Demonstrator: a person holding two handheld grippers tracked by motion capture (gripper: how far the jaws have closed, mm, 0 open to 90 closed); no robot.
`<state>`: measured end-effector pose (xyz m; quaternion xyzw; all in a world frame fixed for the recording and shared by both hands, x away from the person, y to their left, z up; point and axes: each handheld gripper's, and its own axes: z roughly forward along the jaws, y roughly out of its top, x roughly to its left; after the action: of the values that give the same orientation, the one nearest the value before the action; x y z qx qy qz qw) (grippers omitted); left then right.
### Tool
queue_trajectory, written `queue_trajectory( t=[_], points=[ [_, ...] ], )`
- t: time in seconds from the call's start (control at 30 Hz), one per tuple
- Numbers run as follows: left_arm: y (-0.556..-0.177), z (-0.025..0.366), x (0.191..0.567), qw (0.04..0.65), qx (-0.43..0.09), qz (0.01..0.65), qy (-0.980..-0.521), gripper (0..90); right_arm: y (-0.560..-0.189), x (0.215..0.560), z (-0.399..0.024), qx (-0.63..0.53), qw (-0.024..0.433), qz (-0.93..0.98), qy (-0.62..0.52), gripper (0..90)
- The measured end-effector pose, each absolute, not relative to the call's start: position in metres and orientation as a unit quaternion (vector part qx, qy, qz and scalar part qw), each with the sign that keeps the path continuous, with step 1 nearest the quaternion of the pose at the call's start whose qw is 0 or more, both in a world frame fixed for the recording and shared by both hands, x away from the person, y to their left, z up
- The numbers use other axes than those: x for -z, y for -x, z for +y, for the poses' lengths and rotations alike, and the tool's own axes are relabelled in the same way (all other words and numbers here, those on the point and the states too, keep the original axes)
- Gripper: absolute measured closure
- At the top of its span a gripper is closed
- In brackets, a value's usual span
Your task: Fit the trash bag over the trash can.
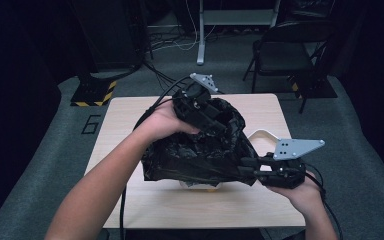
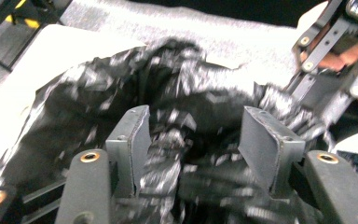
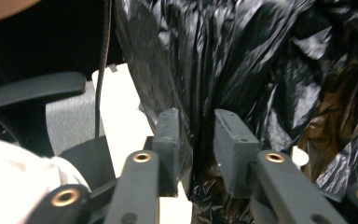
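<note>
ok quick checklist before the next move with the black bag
1. Black plastic bag raised off the table: ok.
2. Left gripper gripping bag: not ok, film lies between the jaws but the pads stand apart.
3. Right gripper gripping bag: cannot tell, a fold runs through a narrow gap.
4. Bag mouth open: cannot tell, crumpled.
5. White thing under the bag free of it: cannot tell.

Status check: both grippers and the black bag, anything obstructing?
Left gripper open, fingers astride crumpled black bag. Right gripper slightly parted, bag edge between fingers. White object under bag; nothing blocking.
</note>
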<state>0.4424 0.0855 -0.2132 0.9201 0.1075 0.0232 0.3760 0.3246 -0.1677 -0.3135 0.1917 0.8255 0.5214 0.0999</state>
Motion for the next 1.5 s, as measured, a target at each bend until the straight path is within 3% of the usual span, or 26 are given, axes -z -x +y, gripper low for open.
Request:
queue_trajectory(
  t=[0.2, 0.37, 0.47, 0.63, 0.73, 0.93, 1.5],
  points=[
    [-0.449, 0.072, 0.219, 0.385, -0.005, 0.114, -0.916, 41.4, -0.321, 0.309, -0.165, -0.543, 0.113, 0.810, -0.192, 59.3],
    [-0.450, 0.063, 0.225, 0.382, 0.008, 0.107, -0.918, 43.3, -0.319, 0.306, -0.159, -0.548, 0.123, 0.806, -0.188, 58.8],
    [-0.450, 0.061, 0.228, 0.385, 0.018, 0.097, -0.918, 53.1, -0.320, 0.307, -0.156, -0.548, 0.125, 0.805, -0.189, 59.3],
    [-0.444, 0.061, 0.229, 0.380, 0.019, 0.067, -0.922, 81.8, -0.322, 0.308, -0.155, -0.550, 0.125, 0.803, -0.192, 65.9],
    [-0.443, 0.061, 0.228, 0.375, 0.012, 0.064, -0.925, 88.8, -0.322, 0.308, -0.156, -0.553, 0.122, 0.800, -0.196, 70.8],
    [-0.444, 0.064, 0.229, 0.374, 0.021, 0.074, -0.924, 89.4, -0.321, 0.309, -0.155, -0.549, 0.128, 0.804, -0.190, 89.1],
    [-0.447, 0.057, 0.242, 0.320, 0.008, 0.079, -0.944, 89.4, -0.322, 0.313, -0.151, -0.528, 0.137, 0.816, -0.189, 90.0]
  ],
)
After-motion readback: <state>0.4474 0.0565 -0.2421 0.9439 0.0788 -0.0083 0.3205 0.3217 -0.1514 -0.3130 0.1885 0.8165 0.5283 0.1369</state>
